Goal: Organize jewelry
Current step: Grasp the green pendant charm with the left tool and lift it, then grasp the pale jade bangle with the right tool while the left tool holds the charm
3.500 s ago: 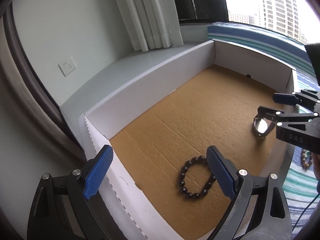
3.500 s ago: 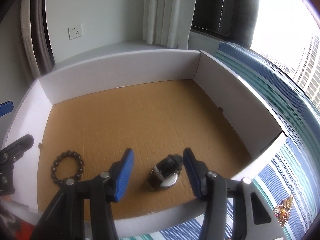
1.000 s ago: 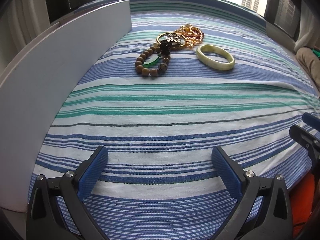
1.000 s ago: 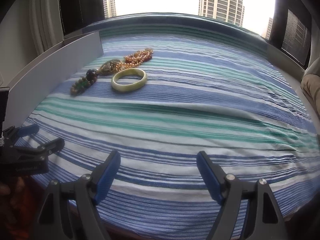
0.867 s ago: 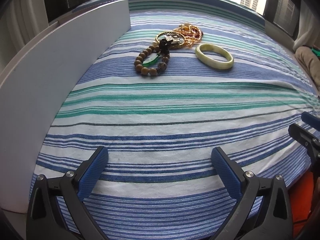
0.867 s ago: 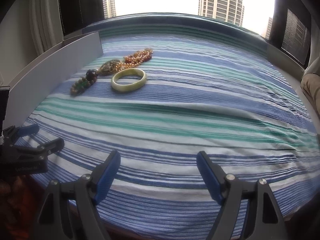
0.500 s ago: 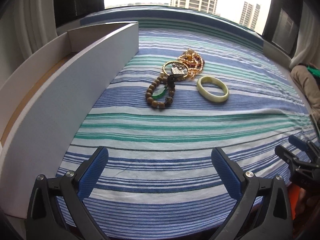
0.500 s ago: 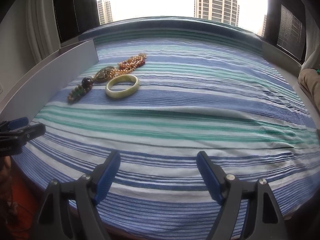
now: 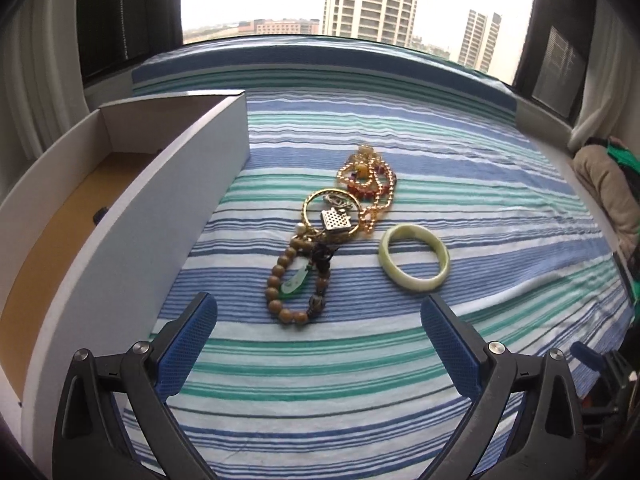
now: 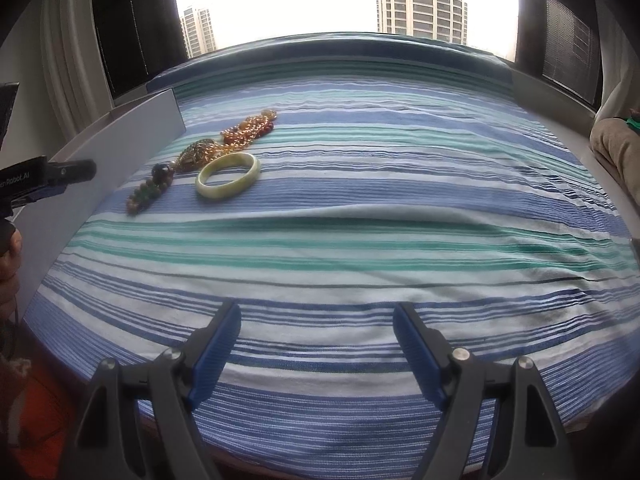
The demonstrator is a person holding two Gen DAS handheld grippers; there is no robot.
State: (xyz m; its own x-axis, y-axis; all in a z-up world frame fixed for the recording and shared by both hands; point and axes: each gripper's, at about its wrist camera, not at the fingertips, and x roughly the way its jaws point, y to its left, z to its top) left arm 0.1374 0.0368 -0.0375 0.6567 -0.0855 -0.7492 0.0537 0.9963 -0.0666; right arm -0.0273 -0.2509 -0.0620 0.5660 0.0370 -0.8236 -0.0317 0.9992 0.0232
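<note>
A pile of jewelry lies on the striped cloth: a brown wooden bead bracelet (image 9: 280, 284) around a green pendant (image 9: 295, 280), a gold ring with a silver charm (image 9: 336, 220), an orange-gold bead necklace (image 9: 370, 180) and a pale jade bangle (image 9: 415, 258). My left gripper (image 9: 318, 344) is open and empty, just short of the bead bracelet. The white box with a brown floor (image 9: 132, 216) stands to its left. In the right wrist view the bangle (image 10: 228, 176) and bead pile (image 10: 240, 130) lie far ahead at the left. My right gripper (image 10: 316, 352) is open and empty over the cloth's near edge.
The blue, green and white striped cloth (image 9: 400, 360) covers the surface up to the window. A beige bundle (image 9: 608, 192) lies at the far right. The box wall (image 10: 120, 148) and the left gripper's side (image 10: 44, 180) show at the left of the right wrist view.
Both grippers left the box, where a dark bead bracelet and a watch lay, and turned to the cloth. Over the last second the left gripper rose and came closer to the jewelry pile.
</note>
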